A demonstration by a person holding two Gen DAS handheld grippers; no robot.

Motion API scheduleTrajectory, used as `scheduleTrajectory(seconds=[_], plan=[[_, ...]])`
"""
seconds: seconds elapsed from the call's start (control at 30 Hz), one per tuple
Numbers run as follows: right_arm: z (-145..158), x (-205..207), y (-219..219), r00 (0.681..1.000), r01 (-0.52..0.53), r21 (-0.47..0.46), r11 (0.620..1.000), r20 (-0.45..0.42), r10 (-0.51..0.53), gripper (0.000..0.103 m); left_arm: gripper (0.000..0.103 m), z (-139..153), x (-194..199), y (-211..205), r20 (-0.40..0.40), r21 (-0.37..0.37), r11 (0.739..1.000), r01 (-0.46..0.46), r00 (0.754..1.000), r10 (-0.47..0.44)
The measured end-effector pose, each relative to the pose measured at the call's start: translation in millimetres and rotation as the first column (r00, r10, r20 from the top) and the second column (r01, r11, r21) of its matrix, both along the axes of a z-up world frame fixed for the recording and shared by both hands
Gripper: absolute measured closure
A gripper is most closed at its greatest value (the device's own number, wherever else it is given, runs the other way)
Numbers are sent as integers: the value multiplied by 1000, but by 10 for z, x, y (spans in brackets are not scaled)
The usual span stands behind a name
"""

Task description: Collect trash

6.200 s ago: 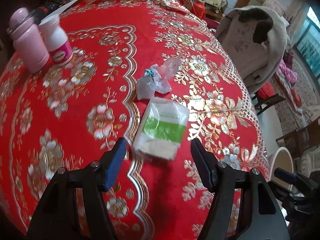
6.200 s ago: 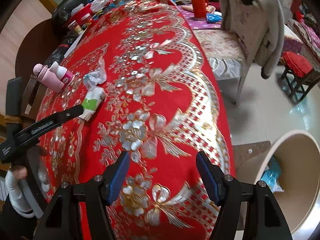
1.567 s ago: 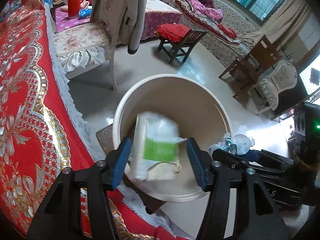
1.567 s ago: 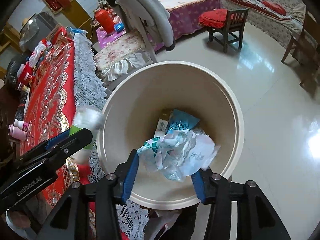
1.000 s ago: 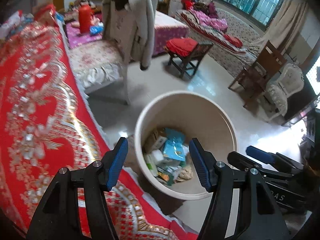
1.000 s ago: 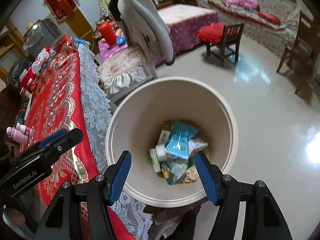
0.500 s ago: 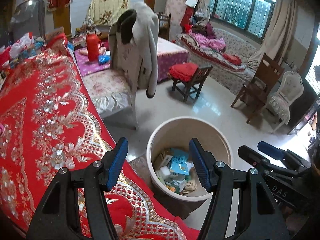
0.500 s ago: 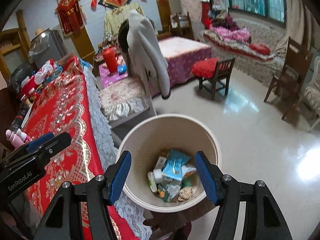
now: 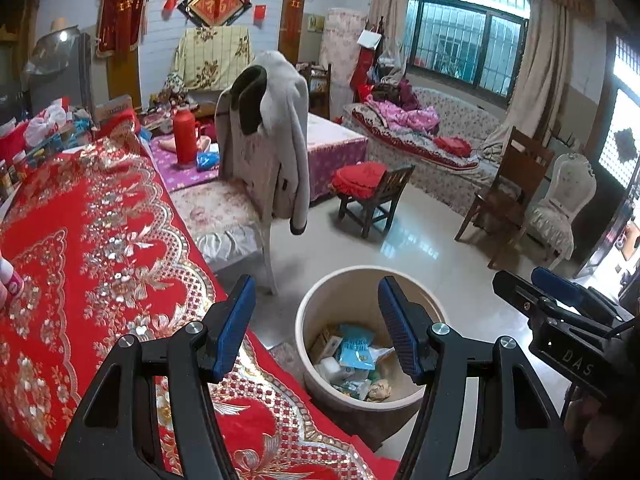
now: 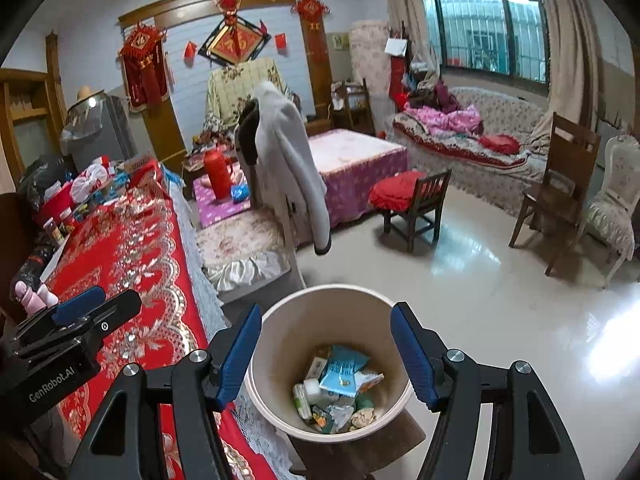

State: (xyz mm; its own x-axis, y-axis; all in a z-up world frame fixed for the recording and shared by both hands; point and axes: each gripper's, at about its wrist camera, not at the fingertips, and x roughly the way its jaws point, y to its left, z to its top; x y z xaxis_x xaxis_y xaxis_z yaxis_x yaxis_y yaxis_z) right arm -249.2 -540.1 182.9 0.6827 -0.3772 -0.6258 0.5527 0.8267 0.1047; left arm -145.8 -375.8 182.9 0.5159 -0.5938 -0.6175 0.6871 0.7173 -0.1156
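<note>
Both hand-held grippers, left [image 9: 316,320] and right [image 10: 326,350], are hanging spread and empty. Trash [image 10: 336,392] is lying inside the bin [image 10: 280,344], low centre of frame, beside the bench [image 9: 80,264].

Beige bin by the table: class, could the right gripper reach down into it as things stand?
Probably yes. The right gripper is open and empty above the beige bin, whose mouth is uncovered, with nothing between them.

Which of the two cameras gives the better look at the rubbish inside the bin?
The right wrist view: it looks down into the bin, so the trash shows nearly whole. In the left wrist view the bin sits lower and one finger hides part of its contents.
</note>
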Motion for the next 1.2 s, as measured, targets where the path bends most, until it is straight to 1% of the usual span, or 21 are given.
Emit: scheduleTrajectory(seconds=[0.23, 0.53, 1.2], plan=[[95, -25, 92, 999, 13, -30, 999, 38, -11, 36, 41, 84, -20, 93, 33, -24, 1000, -3, 999, 3], [129, 2, 181, 999, 5, -67, 998, 39, -3, 35, 41, 95, -42, 118, 48, -27, 1000, 0, 999, 1], [146, 63, 103, 999, -8, -72, 997, 31, 10, 34, 41, 57, -13, 89, 47, -19, 1000, -11, 999, 12]])
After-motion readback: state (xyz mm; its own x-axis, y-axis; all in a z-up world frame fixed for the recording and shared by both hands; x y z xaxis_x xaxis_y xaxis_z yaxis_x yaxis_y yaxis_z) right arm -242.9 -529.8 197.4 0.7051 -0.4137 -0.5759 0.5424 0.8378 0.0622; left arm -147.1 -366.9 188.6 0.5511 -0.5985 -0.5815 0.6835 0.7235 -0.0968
